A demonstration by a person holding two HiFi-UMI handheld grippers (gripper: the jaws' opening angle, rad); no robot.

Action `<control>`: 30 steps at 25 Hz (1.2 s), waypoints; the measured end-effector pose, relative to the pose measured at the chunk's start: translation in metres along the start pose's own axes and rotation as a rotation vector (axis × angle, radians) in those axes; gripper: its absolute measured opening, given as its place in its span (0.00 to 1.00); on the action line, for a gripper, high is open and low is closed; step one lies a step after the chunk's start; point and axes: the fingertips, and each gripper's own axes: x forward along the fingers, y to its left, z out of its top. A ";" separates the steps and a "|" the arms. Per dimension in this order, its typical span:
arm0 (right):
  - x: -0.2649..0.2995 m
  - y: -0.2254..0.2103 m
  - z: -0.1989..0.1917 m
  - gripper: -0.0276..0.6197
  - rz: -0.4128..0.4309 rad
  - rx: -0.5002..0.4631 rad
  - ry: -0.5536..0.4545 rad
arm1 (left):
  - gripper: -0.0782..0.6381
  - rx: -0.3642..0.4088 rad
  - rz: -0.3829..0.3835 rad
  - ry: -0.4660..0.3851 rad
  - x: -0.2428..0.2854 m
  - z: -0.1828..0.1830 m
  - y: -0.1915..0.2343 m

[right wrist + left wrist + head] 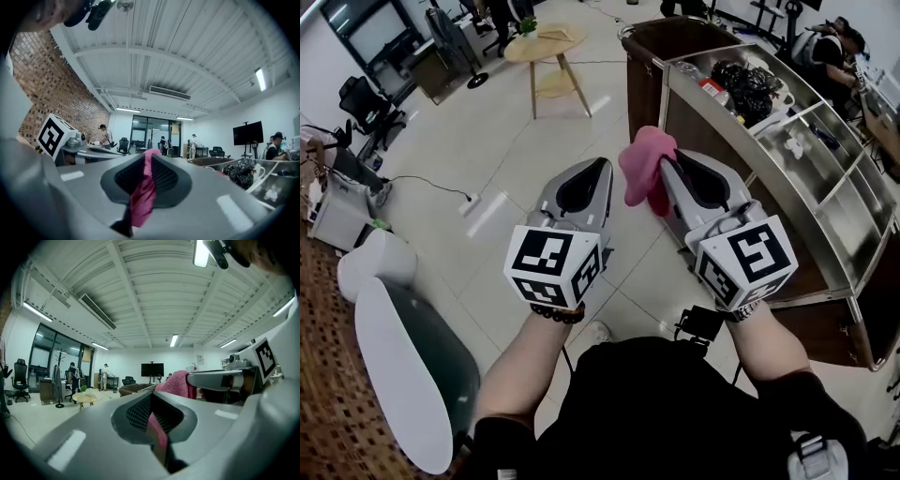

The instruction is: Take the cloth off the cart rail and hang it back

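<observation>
Both grippers are held up side by side over a pale tiled floor (487,159), with their tips pointing to the far side. The pink cloth (645,173) hangs bunched between the two tips, in the air and clear of the cart (722,155), which stands just to the right of the right gripper.

The right gripper (664,159) has its jaws closed on the cloth. In the right gripper view a fold of it runs down the seam between the jaws, from the tip towards the camera, and a small tuft stands up above the tip.

The left gripper (602,164) also has its jaws together. In the left gripper view a narrow pink strip sits in the seam between them, so it appears to pinch an edge of the cloth as well (the head view is too coarse to confirm that contact). Beyond its tip, the same view shows the main bundle of the cloth lying against the side of the right gripper.

The cart is a steel frame with dark side panels and shelves open from above. Black bags (748,82) lie in its far compartment, and the nearer shelves hold a few small items too small to identify. The cloth touches no rail of the cart.
</observation>
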 end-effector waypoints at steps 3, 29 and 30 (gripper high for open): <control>0.029 0.013 0.003 0.10 -0.052 -0.004 0.002 | 0.11 -0.003 -0.045 -0.002 -0.003 0.007 0.033; 0.206 -0.032 -0.012 0.10 -0.212 -0.013 0.009 | 0.11 -0.041 -0.217 0.037 0.098 -0.009 0.194; 0.212 -0.040 -0.011 0.10 -0.219 -0.009 0.009 | 0.11 -0.038 -0.222 0.040 0.108 -0.007 0.197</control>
